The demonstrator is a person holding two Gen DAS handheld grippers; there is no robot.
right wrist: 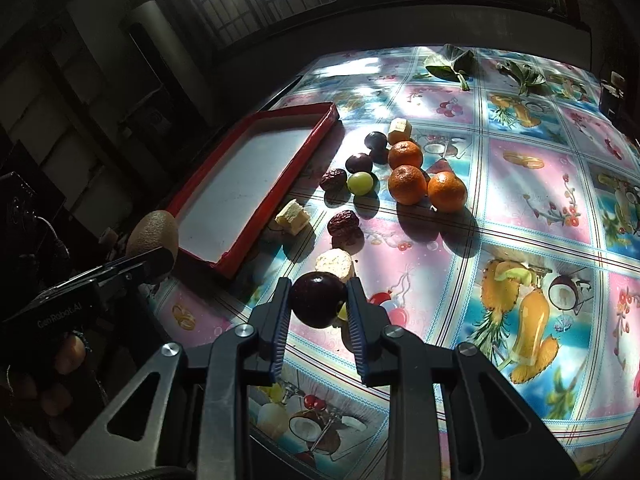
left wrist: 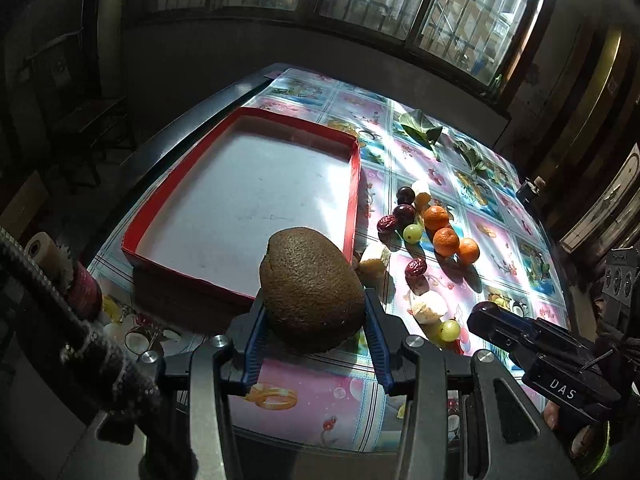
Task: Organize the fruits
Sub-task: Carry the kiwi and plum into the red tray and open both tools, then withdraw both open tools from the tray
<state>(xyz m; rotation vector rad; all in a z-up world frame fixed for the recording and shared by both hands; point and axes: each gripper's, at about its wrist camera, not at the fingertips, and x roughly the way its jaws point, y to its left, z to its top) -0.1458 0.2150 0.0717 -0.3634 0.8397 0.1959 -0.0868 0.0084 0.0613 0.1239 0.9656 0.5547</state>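
My left gripper (left wrist: 314,304) is shut on a brown kiwi (left wrist: 312,288) and holds it above the near right corner of the red-rimmed white tray (left wrist: 240,192). My right gripper (right wrist: 318,294) is shut on a dark plum (right wrist: 318,299), above the table by a pale fruit chunk (right wrist: 335,263). Loose fruit lies right of the tray (right wrist: 280,156): three oranges (right wrist: 406,184), dark plums (right wrist: 358,162), red dates (right wrist: 343,222), a green grape (right wrist: 360,182) and pale chunks (right wrist: 294,216). The kiwi also shows in the right wrist view (right wrist: 154,234).
The table has a glossy fruit-print cloth (right wrist: 532,208). Green leaves (left wrist: 420,128) lie at its far side below the window. A small dark object (left wrist: 530,190) sits at the far right edge. A red spool (left wrist: 82,290) stands left of the tray.
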